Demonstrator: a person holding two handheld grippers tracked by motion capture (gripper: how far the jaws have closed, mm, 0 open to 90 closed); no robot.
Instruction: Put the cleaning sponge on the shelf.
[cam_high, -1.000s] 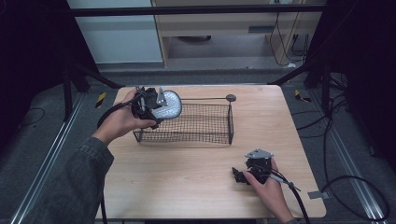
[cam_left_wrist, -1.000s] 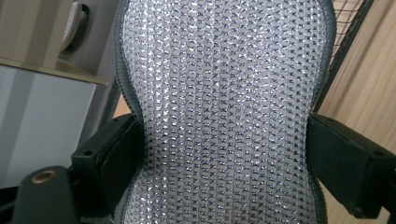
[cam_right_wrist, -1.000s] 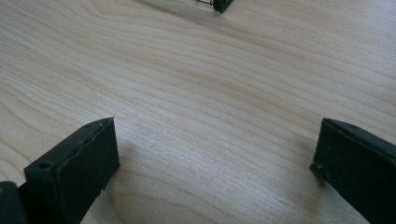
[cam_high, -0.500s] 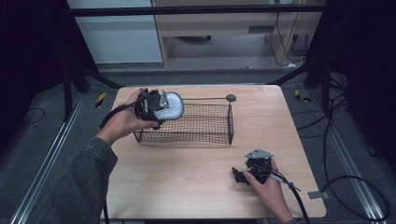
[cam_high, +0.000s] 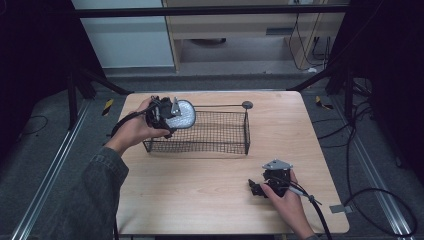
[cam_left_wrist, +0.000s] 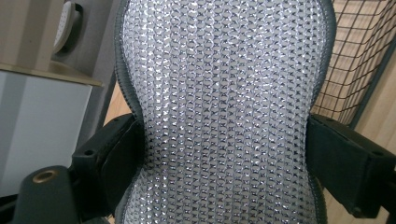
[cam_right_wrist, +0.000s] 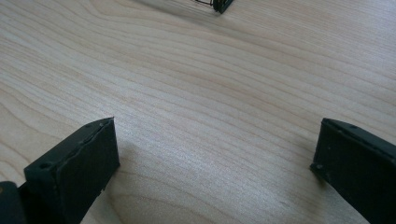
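While the wire basket (cam_high: 220, 132) sits at the table's (cam_high: 200, 200) far middle, the left gripper (cam_high: 167, 116) pinches the silver mesh insole (cam_left_wrist: 224, 112) over the basket's left end, its long axis pointing into the cage. Right gripper (cam_high: 263, 186), jaws wide and empty, rests well apart from the basket.

Inspector A: In the high view, overhead light is falling evenly on the table (cam_high: 210, 200); the surroundings are sinking into darkness, and detail is looking soft.

Inspector B: In the left gripper view, the silver mesh pad (cam_left_wrist: 224, 112) is glinting sharply. In the right gripper view, the jaws are casting soft shadows on pale wood.
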